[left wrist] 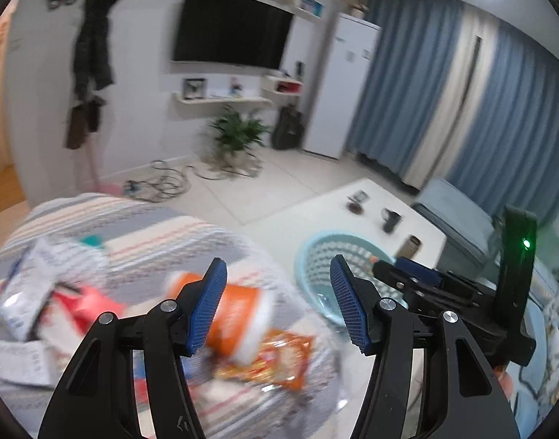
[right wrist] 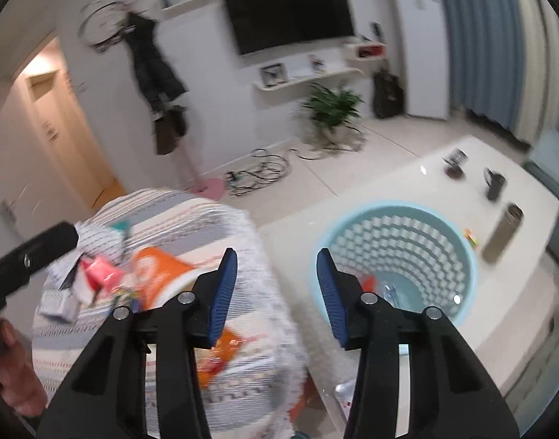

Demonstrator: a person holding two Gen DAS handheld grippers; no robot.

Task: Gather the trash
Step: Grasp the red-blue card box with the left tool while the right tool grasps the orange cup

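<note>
Trash lies on a striped cloth-covered stool (left wrist: 140,234): an orange cup (left wrist: 239,314) on its side, an orange snack wrapper (left wrist: 279,358), a red packet (left wrist: 92,303) and white paper wrappers (left wrist: 26,292). My left gripper (left wrist: 279,303) is open and empty just above the orange cup. A light blue slotted basket (right wrist: 396,256) stands on the white table to the right, with some scraps at its bottom. My right gripper (right wrist: 277,292) is open and empty, hovering between the stool (right wrist: 191,219) and the basket. The orange cup (right wrist: 158,274) and the red packet (right wrist: 100,270) also show in the right wrist view.
On the white table (right wrist: 425,183) beyond the basket stand a black mug (right wrist: 495,183), a metal bottle (right wrist: 502,234) and a small dark jar (right wrist: 455,168). Cables (right wrist: 261,172) and a potted plant (right wrist: 330,106) are on the floor by the wall. A blue sofa (left wrist: 458,216) is at right.
</note>
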